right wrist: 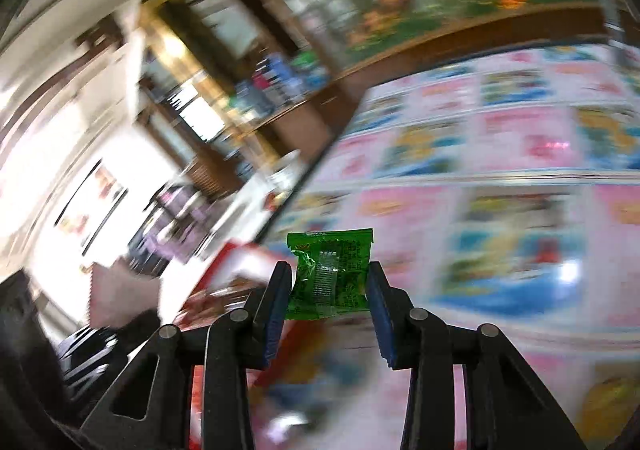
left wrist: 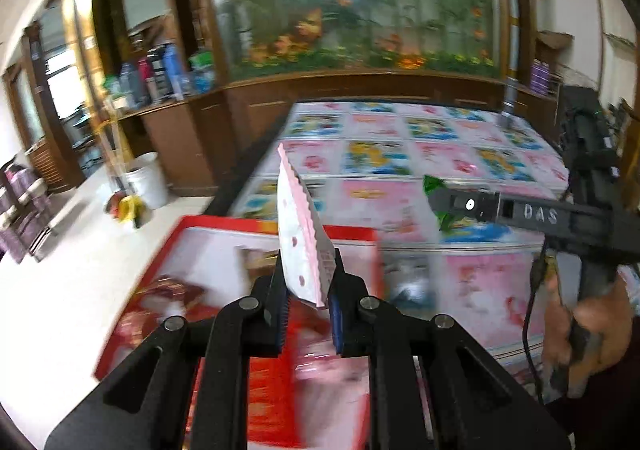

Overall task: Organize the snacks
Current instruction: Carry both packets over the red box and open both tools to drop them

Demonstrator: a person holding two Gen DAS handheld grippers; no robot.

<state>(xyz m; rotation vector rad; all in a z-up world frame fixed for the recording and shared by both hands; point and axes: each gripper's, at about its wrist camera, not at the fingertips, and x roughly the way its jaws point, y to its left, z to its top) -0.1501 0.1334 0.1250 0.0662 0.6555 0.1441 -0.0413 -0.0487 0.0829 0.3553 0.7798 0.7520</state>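
1. Left gripper (left wrist: 308, 302) was clenched on a pink-and-white snack packet (left wrist: 298, 238), held edge-up above the red tray (left wrist: 216, 228).
2. Right gripper (right wrist: 328, 290) grasped a green candy wrapper (right wrist: 330, 276) above the patterned tablecloth (right wrist: 520, 153), right of the tray.
3. Tray contents were blurred.

Glossy crinkled plastic film is being shown by the green wrapper (right wrist: 329, 276); matt pink-white film by the sachet (left wrist: 300, 234); shiny printed covering by the table (left wrist: 460, 153); polished wood by the cabinet (left wrist: 256, 109).
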